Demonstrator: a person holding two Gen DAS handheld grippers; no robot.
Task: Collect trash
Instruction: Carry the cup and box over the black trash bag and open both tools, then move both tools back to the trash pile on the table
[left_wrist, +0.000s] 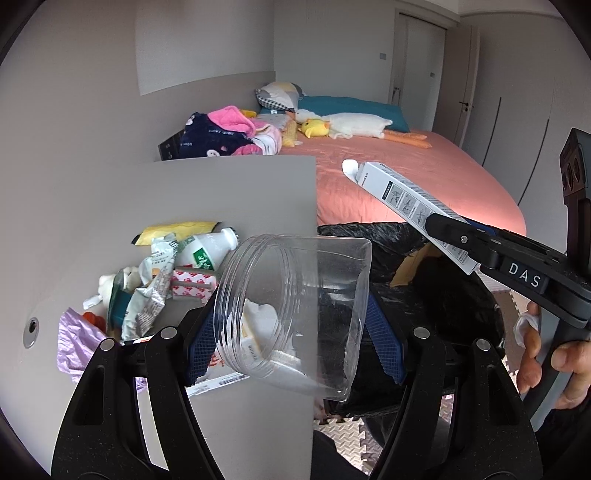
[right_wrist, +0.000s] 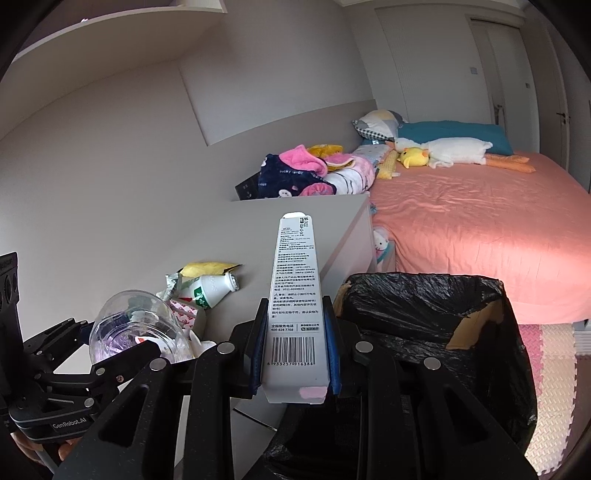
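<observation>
My left gripper (left_wrist: 295, 332) is shut on a clear plastic jar (left_wrist: 291, 314), tilted with its open mouth toward the left, at the desk's right edge beside the bin. My right gripper (right_wrist: 295, 350) is shut on a long white carton (right_wrist: 295, 295) with a barcode; the same white carton (left_wrist: 410, 199) shows in the left wrist view, slanting above the bin. A cardboard bin lined with a black bag (right_wrist: 424, 332) stands by the desk; in the left wrist view the black bag (left_wrist: 443, 295) lies behind the jar. More trash (left_wrist: 159, 280) lies heaped on the grey desk (left_wrist: 221, 192): a small white bottle (left_wrist: 207, 251), wrappers, a yellow packet.
A bed with a pink sheet (right_wrist: 480, 229), pillows, plush toys and folded clothes lies beyond the desk. Foam floor mats (right_wrist: 554, 369) cover the floor by the bin. A hand (left_wrist: 546, 354) holds the right gripper's handle. Closet doors stand at the far right.
</observation>
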